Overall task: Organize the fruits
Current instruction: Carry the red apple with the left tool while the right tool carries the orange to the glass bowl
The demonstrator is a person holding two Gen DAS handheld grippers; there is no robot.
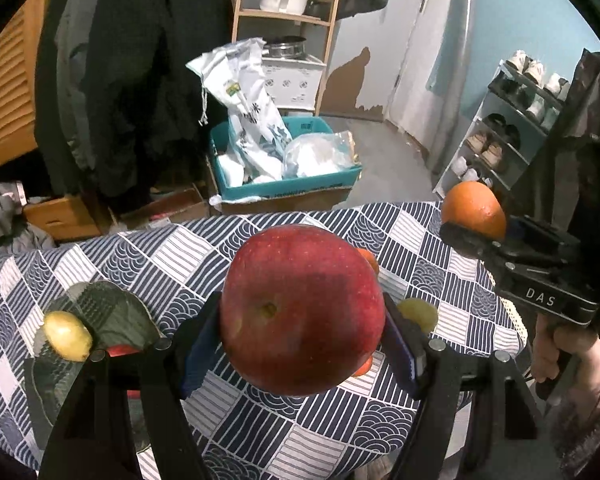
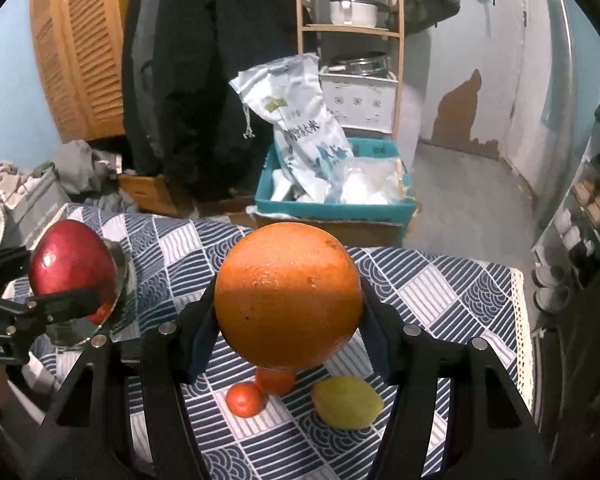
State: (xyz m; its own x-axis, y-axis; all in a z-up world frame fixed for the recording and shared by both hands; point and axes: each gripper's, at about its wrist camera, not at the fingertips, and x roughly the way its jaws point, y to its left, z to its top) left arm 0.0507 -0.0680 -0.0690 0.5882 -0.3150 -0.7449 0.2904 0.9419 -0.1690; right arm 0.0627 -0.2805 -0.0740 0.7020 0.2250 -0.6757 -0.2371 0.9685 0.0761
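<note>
Both tongs are loaded: your left gripper (image 1: 302,312) clenches the apple (image 1: 302,310), your right gripper (image 2: 288,300) the orange (image 2: 288,294), both carried above the table (image 2: 440,292).
Next, judge a spot: apple toward the glass plate (image 1: 112,316) at the left edge, orange beside the tangerines (image 2: 246,399) and lemon (image 2: 346,402).

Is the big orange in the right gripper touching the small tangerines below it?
Cannot tell. Right wrist view shows the big orange overlapping one small tangerine; depth unclear.

Orange (image 2: 288,300) between right gripper (image 2: 288,320) jaws
</note>
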